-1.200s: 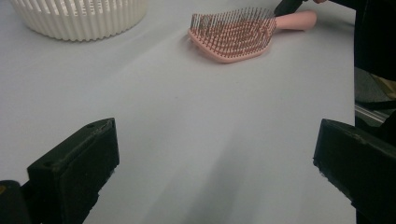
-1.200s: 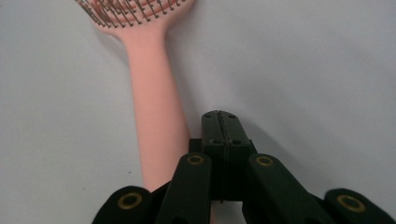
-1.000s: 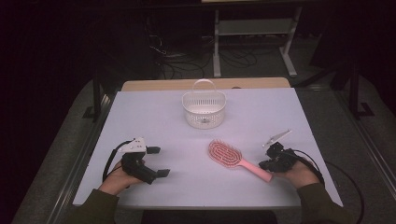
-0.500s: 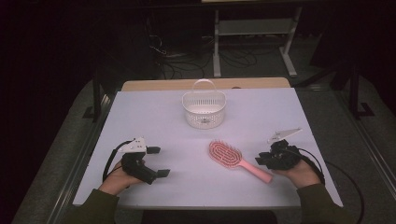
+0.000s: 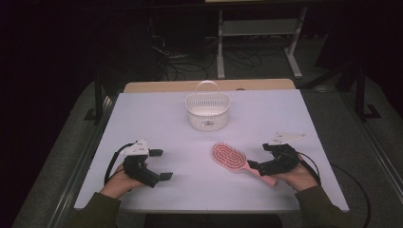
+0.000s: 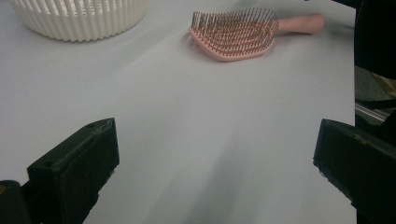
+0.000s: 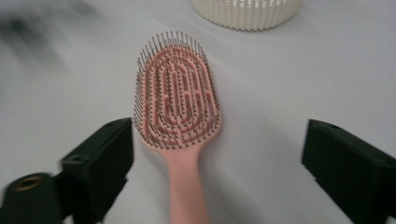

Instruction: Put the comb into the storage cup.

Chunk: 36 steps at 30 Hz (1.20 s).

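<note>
Right gripper (image 5: 257, 159) low, jaws just opened, astride hairbrush (image 5: 231, 157) handle

The right gripper (image 5: 256, 156) is held low with its jaws just opened wide, while the left gripper (image 5: 161, 165) is likewise held spread apart.

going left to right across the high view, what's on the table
left gripper → basket → brush → right gripper
</note>
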Motion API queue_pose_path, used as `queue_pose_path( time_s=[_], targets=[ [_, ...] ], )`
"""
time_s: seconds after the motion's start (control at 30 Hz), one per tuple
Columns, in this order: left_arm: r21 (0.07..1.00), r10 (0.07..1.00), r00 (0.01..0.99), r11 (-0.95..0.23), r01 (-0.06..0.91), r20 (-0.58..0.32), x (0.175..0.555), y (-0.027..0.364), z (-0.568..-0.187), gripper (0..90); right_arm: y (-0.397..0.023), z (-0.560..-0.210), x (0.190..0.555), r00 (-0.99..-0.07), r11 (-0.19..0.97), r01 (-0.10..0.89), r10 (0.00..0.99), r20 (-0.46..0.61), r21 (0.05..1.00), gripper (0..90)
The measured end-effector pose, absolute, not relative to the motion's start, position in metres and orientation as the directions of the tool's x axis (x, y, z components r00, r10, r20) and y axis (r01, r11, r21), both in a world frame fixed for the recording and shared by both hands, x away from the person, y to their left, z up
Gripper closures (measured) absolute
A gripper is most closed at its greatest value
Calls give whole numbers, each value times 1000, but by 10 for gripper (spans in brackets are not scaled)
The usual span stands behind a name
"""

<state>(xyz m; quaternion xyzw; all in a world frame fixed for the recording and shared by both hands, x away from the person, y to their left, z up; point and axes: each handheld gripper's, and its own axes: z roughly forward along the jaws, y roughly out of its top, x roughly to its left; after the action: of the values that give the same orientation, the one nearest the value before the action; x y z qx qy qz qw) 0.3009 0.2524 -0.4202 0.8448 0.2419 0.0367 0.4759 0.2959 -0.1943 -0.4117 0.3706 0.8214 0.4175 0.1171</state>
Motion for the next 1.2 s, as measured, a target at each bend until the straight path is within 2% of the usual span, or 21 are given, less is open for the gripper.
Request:
queue_pose_path(
  time_s=[0.1, 0.67, 1.2],
  targets=[
    [822, 444, 880, -430, 373, -168, 301, 253, -420, 0, -193, -414, 296, -709, 368, 505, 693, 131, 781, 0],
    [822, 448, 878, -427, 377, -170, 299, 255, -420, 0, -198, -411, 296, -710, 357, 488, 693, 125, 796, 0],
    [821, 450, 876, -426, 380, -172, 299, 255, -421, 0, -190, -393, 305, -732, 358, 458, 671, 117, 814, 0]
  ],
)
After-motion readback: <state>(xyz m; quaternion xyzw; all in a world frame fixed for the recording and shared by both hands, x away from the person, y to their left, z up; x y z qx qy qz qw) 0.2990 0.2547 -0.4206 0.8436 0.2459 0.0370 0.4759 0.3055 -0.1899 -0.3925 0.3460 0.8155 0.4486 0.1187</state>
